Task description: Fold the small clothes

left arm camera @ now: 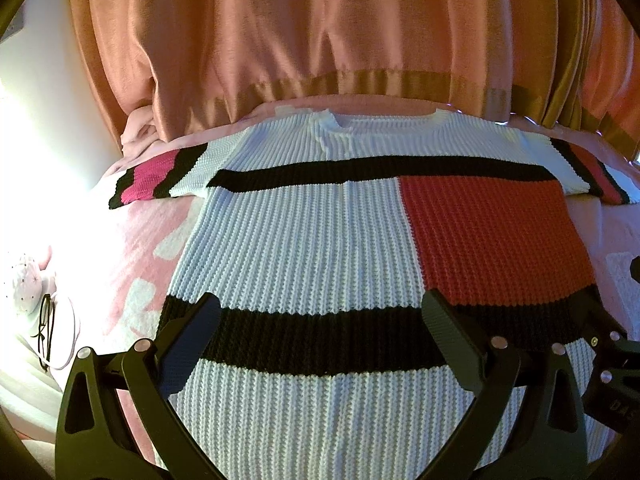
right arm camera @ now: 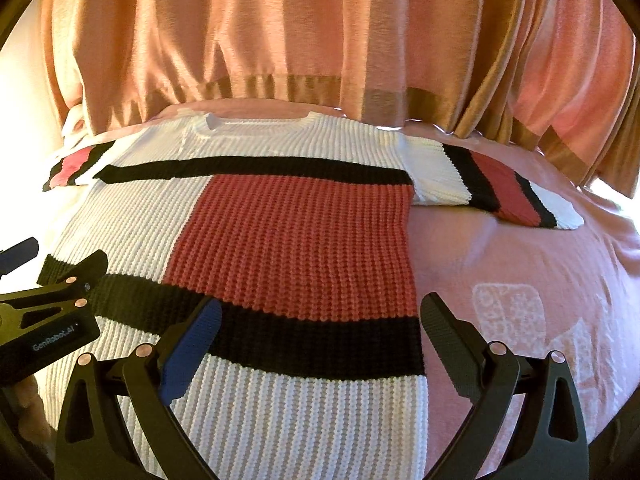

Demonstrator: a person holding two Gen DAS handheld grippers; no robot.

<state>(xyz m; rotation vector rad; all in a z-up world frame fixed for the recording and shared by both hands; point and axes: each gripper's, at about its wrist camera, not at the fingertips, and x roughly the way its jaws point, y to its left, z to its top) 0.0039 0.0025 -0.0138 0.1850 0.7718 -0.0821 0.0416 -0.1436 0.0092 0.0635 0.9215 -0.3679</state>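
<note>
A knitted sweater (left arm camera: 304, 240), white with black bands and a red block, lies flat and spread out on a pink bedspread (left arm camera: 132, 240), sleeves out to both sides. It also shows in the right wrist view (right arm camera: 280, 240). My left gripper (left arm camera: 320, 316) is open and empty, hovering over the lower black band near the sweater's left side. My right gripper (right arm camera: 320, 316) is open and empty over the lower black band, its right finger (right arm camera: 448, 332) beyond the sweater's right edge. The left gripper's fingers (right arm camera: 80, 268) show at the left of the right wrist view.
An orange-pink curtain (left arm camera: 320, 32) hangs behind the bed. The right sleeve (right arm camera: 500, 188) lies out on the pink bedspread (right arm camera: 520, 280). At the left edge are a white object and a pair of glasses (left arm camera: 46, 328).
</note>
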